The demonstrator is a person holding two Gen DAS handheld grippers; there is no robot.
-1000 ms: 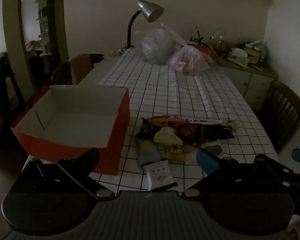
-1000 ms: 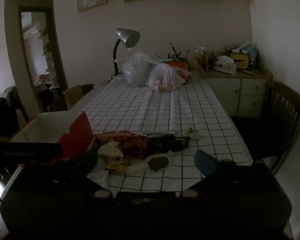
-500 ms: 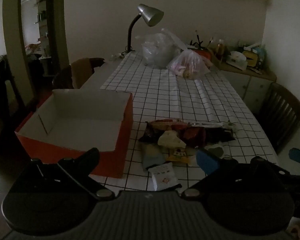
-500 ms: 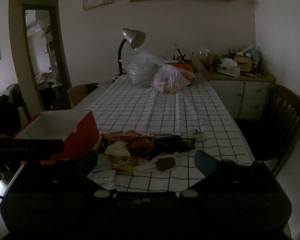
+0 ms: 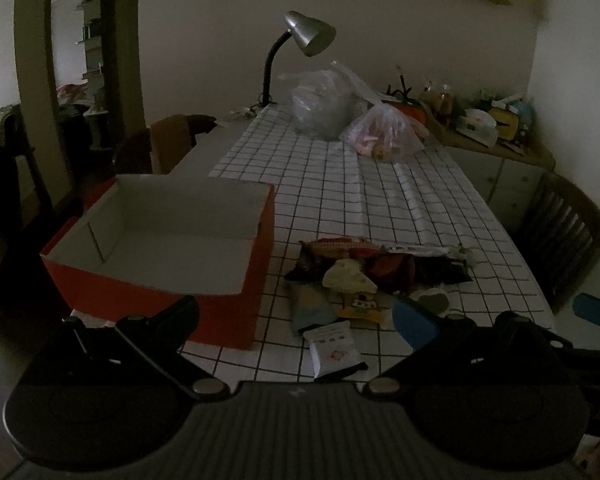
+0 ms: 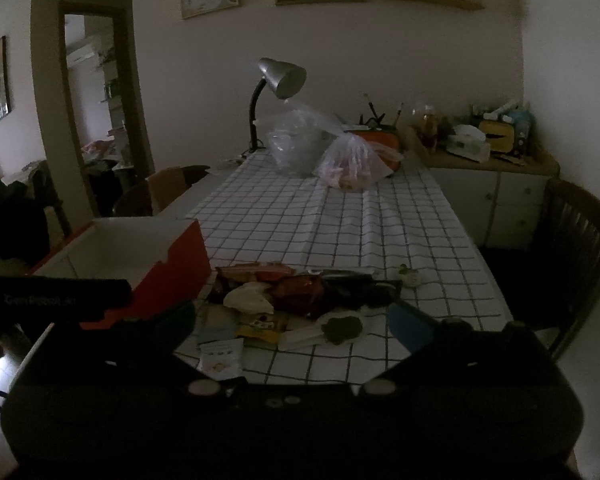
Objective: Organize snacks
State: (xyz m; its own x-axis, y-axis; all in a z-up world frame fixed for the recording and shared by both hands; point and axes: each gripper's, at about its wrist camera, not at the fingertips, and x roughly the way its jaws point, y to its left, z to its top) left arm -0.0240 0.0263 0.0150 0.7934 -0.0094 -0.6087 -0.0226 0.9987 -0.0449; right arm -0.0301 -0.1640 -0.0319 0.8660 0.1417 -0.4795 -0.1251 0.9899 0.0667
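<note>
Black plastic fills the foreground as the left hand-held gripper (image 5: pixel 296 320) and the right hand-held gripper (image 6: pixel 292 320) hover above the near edge of the tabletop (image 5: pixel 412 204), each with its fingers spread wide and nothing between them. Just beyond the fingertips lies a white sachet (image 5: pixel 334 346), the nearest piece of a loose pile of snacks (image 5: pixel 376 276) spread on the checked tablecloth (image 6: pixel 340 232): a pale blue packet (image 5: pixel 314 308), a yellow packet (image 5: pixel 362 306), a cream wrapper (image 5: pixel 348 276), and dark red and black wrappers overlapping behind them. A small wrapped sweet (image 6: pixel 410 276) sits slightly apart at the pile's far right. Left of the snacks, just beside them, stands an open red cardboard box (image 5: pixel 160 248) with a white interior, nothing visible inside. Farther down the dim tabletop rest two knotted plastic bags (image 5: pixel 352 116), and behind them a silver desk lamp (image 5: pixel 308 36). Wooden chairs (image 6: pixel 576 248) flank both sides, and a cluttered sideboard (image 6: pixel 492 160) stands against the far wall.
</note>
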